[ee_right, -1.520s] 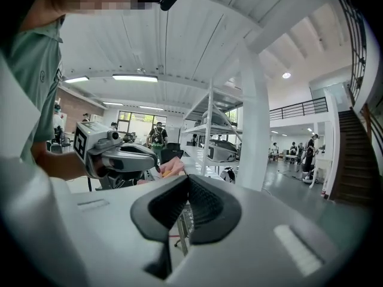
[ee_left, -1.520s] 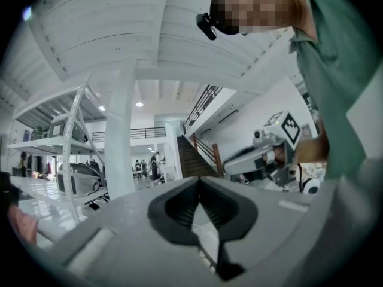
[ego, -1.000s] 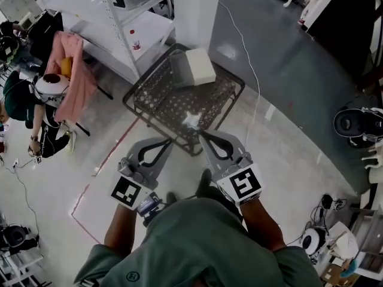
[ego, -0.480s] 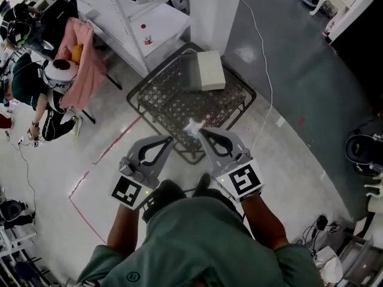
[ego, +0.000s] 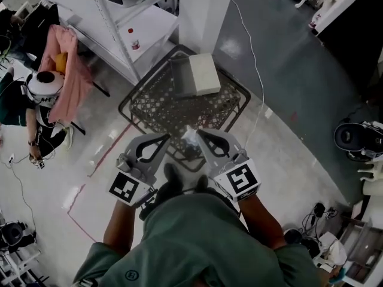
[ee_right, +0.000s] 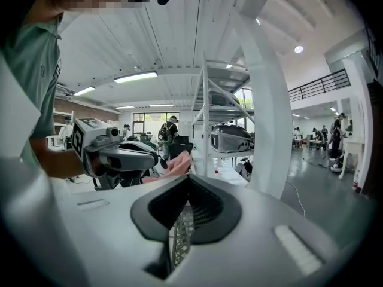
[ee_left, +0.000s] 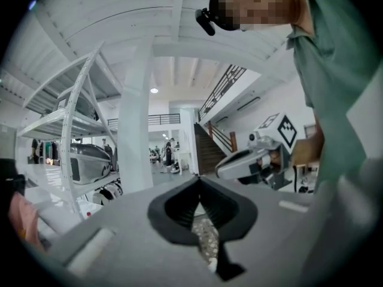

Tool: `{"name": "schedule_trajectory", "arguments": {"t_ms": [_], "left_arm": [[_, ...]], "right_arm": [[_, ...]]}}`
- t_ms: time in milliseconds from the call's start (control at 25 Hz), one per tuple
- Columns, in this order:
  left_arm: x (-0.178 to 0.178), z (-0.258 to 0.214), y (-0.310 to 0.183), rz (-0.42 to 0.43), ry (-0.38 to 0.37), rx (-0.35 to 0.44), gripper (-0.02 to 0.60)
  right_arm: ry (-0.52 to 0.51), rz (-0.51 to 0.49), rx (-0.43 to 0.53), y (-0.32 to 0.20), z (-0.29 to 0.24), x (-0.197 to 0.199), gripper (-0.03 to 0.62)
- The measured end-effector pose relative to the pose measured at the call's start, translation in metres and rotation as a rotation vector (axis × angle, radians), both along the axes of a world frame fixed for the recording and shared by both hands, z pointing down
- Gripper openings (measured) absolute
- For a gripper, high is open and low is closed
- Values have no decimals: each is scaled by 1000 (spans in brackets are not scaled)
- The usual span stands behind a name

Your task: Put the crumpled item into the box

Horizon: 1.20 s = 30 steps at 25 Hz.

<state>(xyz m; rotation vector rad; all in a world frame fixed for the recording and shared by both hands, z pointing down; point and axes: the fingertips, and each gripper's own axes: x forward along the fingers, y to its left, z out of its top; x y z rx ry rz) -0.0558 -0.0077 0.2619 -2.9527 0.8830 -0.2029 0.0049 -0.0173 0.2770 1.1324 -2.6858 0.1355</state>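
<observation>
Head view | crumpled item point(ego: 190, 137) on mesh table point(ego: 157, 105), 6 o'clock of box point(ego: 203, 74) | left gripper point(ego: 165, 137), right gripper point(ego: 199, 134): jaws both closed, empty | likely light, soft, crushable; pinch a raised fold

The head view is dim and flat, with a grey cast. Its floor point(ego: 287, 82) reads dark at upper right and pale at lower left, and a soft glare patch lies beside the white column point(ego: 203, 11). Both gripper views are bright, lit by ceiling lamps point(ee_right: 136, 76), with lines bent hard near the rims and the corners black. The left claw point(ee_left: 199, 181) and right claw point(ee_right: 187, 178) look soft, out of focus up close.
</observation>
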Motion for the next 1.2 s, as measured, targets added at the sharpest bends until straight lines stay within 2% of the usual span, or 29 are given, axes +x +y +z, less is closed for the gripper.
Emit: {"name": "schedule_trajectory", "arguments": {"t_ms": [160, 400, 640, 1000, 1200], "left_arm": [[-15, 5, -25, 49, 12, -1, 3], [-14, 21, -42, 140, 8, -21, 3], [-13, 38, -66, 125, 6, -70, 3], [3, 80, -92, 95, -12, -152, 3], [11, 108, -103, 90, -47, -202, 3]], "right_arm": [[26, 39, -12, -20, 9, -14, 8], [42, 92, -67, -38, 33, -20, 8], [49, 89, -150, -58, 68, -14, 8], [71, 29, -252, -85, 132, -4, 14], [93, -9, -335, -100, 177, 0, 21]]}}
